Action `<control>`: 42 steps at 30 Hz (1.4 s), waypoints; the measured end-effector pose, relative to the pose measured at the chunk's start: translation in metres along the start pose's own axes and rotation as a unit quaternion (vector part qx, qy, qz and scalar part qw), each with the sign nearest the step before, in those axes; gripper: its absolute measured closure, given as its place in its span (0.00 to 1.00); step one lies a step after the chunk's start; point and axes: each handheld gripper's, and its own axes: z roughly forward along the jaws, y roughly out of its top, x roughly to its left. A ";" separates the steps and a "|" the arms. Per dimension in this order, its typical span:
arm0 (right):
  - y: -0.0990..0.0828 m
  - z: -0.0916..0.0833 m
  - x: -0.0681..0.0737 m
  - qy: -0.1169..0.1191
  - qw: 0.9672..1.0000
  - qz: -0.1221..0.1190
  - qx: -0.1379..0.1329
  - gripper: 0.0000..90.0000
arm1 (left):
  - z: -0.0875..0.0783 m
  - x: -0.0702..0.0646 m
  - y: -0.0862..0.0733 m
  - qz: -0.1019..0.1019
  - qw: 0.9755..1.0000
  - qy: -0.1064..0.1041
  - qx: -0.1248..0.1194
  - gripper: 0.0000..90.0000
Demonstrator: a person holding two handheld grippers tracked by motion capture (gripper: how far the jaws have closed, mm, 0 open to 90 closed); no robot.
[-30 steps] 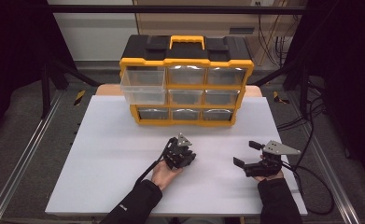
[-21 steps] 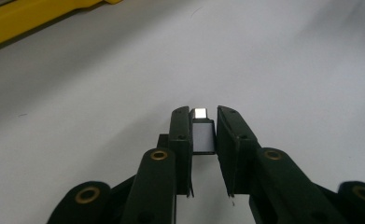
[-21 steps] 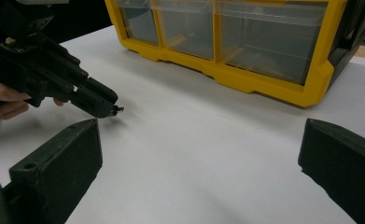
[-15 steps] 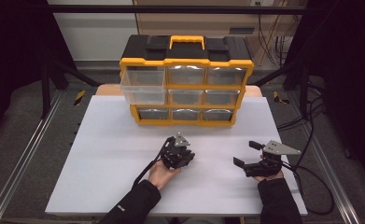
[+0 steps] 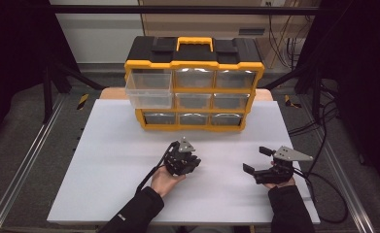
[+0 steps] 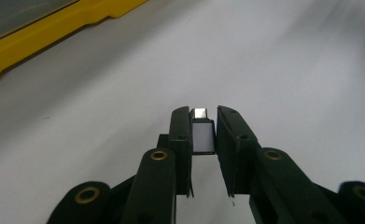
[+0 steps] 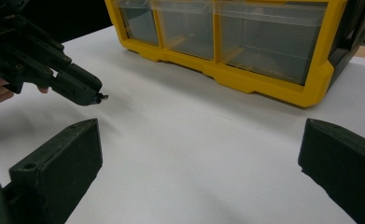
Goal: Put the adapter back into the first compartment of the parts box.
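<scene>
At the left of the high view, the left gripper (image 5: 185,159) is held just above the white worktop (image 5: 105,160), its person's hand (image 5: 165,180) cupped under its body. In the left gripper view its fingers (image 6: 180,135) are clamped on a small white adapter (image 6: 203,136) with a short metal plug at its far end; the adapter sits squeezed between the two pads, plug end poking just past the fingertips, and bare worktop lies ahead of them. Beyond and to the left of these fingers, near but not touching, runs the yellow base of the drawer cabinet (image 5: 195,82). The cabinet stands at the far side of the worktop, with a black top, a yellow handle and three rows of clear drawers. Its top-left drawer (image 5: 148,90) is pulled out toward the person, well ahead of the clamped adapter and to the left of it.

Further right, the right gripper (image 5: 259,161) rests low over the worktop in the person's other hand, a grey three-cornered plate on top, well apart from the left one. In the right gripper view its fingers (image 7: 59,161) stand wide apart with only bare worktop between them; the cabinet's bottom row of drawers lies ahead, and the left gripper's closed tips show up and to the left of them.
</scene>
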 end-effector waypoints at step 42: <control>0.000 0.001 0.000 -0.001 1.000 0.000 0.003 0.00 | -0.064 0.020 -0.003 -0.007 0.999 0.008 -0.031 0.84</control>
